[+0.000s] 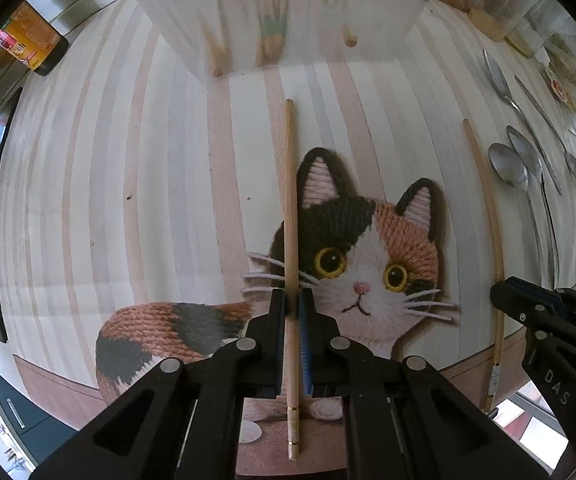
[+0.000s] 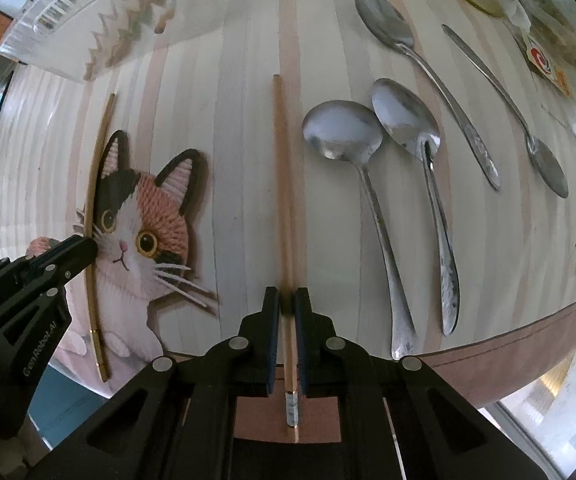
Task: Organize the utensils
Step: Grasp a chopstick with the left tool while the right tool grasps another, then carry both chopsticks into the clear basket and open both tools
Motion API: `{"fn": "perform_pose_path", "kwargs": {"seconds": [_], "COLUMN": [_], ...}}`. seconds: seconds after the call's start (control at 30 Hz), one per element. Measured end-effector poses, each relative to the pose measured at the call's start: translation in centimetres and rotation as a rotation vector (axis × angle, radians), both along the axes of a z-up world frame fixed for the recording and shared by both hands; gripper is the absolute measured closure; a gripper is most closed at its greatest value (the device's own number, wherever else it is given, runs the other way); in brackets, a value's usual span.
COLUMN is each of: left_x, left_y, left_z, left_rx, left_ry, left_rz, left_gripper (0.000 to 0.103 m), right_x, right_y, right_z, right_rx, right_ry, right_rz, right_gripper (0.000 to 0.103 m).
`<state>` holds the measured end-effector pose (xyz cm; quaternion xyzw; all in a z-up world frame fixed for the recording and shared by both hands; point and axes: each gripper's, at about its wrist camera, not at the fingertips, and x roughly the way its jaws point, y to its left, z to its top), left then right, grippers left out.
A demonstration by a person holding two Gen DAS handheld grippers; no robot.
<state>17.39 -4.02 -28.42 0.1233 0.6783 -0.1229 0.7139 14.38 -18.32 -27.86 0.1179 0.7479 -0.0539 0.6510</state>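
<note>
Setting: striped mat [image 1: 135, 184] with a printed cat [image 1: 368, 248], spread over the surface; cluttered edges are seen beyond it.
Left chopstick [image 1: 289, 208]: laid lengthwise on the mat, crossing the cat's ear and cheek, its banded end pointing toward the camera.
Left gripper [image 1: 292, 312]: pointed straight down, its fingers [image 1: 276, 320] drawn narrow and pressed on the left chopstick from both sides.
Right chopstick [image 2: 283, 200]: laid parallel on bare stripes, between the cat and the spoons.
Right gripper [image 2: 286, 304]: also aimed downward, fingers [image 2: 271, 316] narrowed around the right chopstick, which is pinched near its banded end.
Spoons [image 2: 368, 184]: several are laid in a row just beyond the right chopstick, two bowls overlapping; none is touched.
Holder [image 1: 279, 20]: a translucent container at the far edge of the mat, with wooden sticks already seen inside it.
Step in hand: both chopsticks appear to be gripped at once, not yet lifted off the mat.
Next move: a level lift is called for, then each stick must be tipped upright and lowered into the holder; slipping within the thin grip is the likely risk.
</note>
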Motion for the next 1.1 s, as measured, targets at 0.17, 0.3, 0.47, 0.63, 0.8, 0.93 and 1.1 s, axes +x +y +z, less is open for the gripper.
{"fn": "perform_pose_path", "kwargs": {"seconds": [0.17, 0.3, 0.47, 0.63, 0.8, 0.93, 1.1], "left_x": [0.4, 0.2, -1.1, -1.6, -1.5, -0.9, 0.4], "left_y": [-0.2, 0.0, 0.9, 2.8, 4.6, 5.7, 6.2], "left_z": [-0.1, 0.0, 1.2, 3.6, 7.4, 11.9, 16.7], "left_rx": [0.0, 0.012, -0.001, -0.018, -0.05, -0.079, -0.13], "left_ry": [0.002, -0.013, -0.048, -0.107, -0.171, -0.254, -0.342], "left_rz": [0.009, 0.003, 0.031, 0.077, 0.134, 0.163, 0.19], "left_gripper": [0.099, 0.099, 0.099, 0.099, 0.099, 0.099, 0.099], "right_x": [0.8, 1.4, 1.1, 1.1, 1.6, 2.1, 3.6], "right_y": [0.3, 0.6, 0.9, 1.5, 1.6, 1.6, 1.3], "right_z": [-0.2, -0.3, 0.6, 2.8, 5.7, 8.6, 12.4], "right_rx": [-0.014, -0.026, -0.044, -0.046, -0.048, -0.051, -0.021], "right_ry": [0.0, -0.005, -0.056, -0.114, -0.181, -0.247, -0.335], "right_rz": [0.017, 0.021, -0.003, 0.011, 0.018, 0.029, 0.03], "right_gripper": [0.094, 0.095, 0.096, 0.096, 0.096, 0.096, 0.096]}}
